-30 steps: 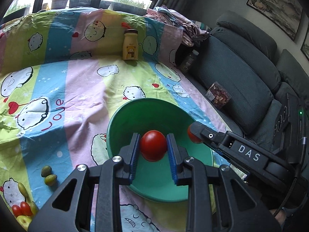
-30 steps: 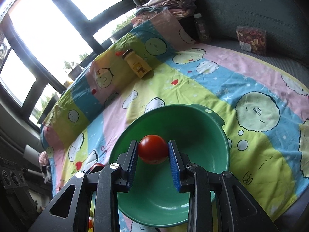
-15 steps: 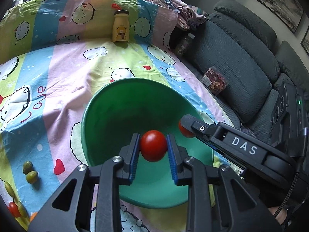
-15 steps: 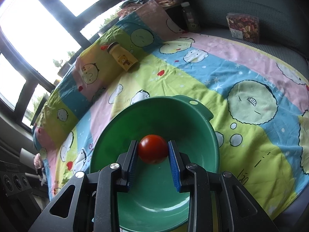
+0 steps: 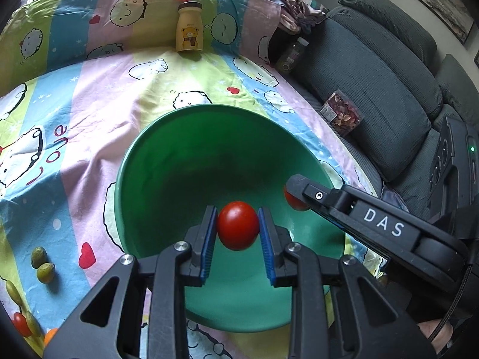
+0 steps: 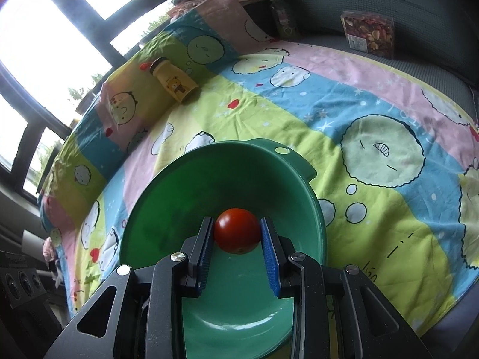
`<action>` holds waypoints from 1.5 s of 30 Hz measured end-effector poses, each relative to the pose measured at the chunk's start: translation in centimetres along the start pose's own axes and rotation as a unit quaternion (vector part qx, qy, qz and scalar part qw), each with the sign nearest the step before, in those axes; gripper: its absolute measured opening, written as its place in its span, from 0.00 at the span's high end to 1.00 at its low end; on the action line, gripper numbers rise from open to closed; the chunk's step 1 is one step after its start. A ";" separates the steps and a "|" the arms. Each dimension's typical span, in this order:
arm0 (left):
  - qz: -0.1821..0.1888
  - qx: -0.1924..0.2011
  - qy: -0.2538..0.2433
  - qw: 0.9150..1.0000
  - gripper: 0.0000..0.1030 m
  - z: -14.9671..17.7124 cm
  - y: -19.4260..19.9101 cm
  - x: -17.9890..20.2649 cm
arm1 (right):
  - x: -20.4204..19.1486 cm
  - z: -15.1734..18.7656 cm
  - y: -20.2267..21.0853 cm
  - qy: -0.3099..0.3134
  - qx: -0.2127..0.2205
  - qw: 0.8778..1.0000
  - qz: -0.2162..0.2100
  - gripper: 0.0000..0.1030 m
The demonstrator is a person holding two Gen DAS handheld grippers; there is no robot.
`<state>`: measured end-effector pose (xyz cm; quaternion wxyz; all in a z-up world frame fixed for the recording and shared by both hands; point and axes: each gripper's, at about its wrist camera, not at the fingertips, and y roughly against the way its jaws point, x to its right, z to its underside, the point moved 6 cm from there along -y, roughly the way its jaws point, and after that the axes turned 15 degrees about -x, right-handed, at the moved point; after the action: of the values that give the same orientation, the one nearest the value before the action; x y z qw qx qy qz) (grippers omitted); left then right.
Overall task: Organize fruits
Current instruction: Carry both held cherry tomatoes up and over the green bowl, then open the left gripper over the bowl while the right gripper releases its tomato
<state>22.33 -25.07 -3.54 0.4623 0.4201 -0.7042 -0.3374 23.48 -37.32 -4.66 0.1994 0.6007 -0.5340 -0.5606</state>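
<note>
A green bowl [image 5: 167,161] sits on a colourful cartoon sheet; it also shows in the right wrist view [image 6: 185,191]. My left gripper [image 5: 238,224] is shut on a red tomato [image 5: 238,225] and holds it over the inside of the bowl. My right gripper [image 6: 237,230] is shut on a second red tomato [image 6: 236,229], also over the bowl. In the left wrist view the right gripper [image 5: 295,199] reaches in from the right with its tomato [image 5: 292,201] partly hidden behind a finger.
Loose olives [image 5: 43,264] and small red and orange fruits [image 5: 22,324] lie on the sheet at left. A yellow bear bottle [image 5: 189,27] stands at the back. A snack box [image 5: 341,115] and a dark bottle [image 5: 292,55] sit by the grey sofa.
Both grippers have moved forward and down over the bowl, each still holding its tomato. The bowl looks larger and fills more of both views.
</note>
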 end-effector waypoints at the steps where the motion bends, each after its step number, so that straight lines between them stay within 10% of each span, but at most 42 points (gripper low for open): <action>1: 0.000 0.000 0.000 1.000 0.73 0.0 -0.1 0.0 | 0.0 0.0 -0.1 0.001 -0.001 1.000 0.002 0.69; 20: -0.007 0.005 -0.001 1.000 0.71 0.2 0.1 0.5 | 0.0 0.3 -0.1 0.004 -0.015 1.000 0.024 0.67; 26: -0.010 0.025 -0.010 1.000 0.54 0.7 2.1 0.8 | -0.9 0.6 0.7 0.014 -0.002 1.000 0.010 0.46; 45: -0.084 0.142 0.083 0.983 0.34 7.2 15.2 -8.0 | -5.5 2.3 5.2 0.078 0.045 0.993 -0.074 0.44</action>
<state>13.06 -10.83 4.19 0.4246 0.5656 -0.6664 -0.2361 20.34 -33.56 1.52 0.1704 0.6889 -0.4956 -0.5007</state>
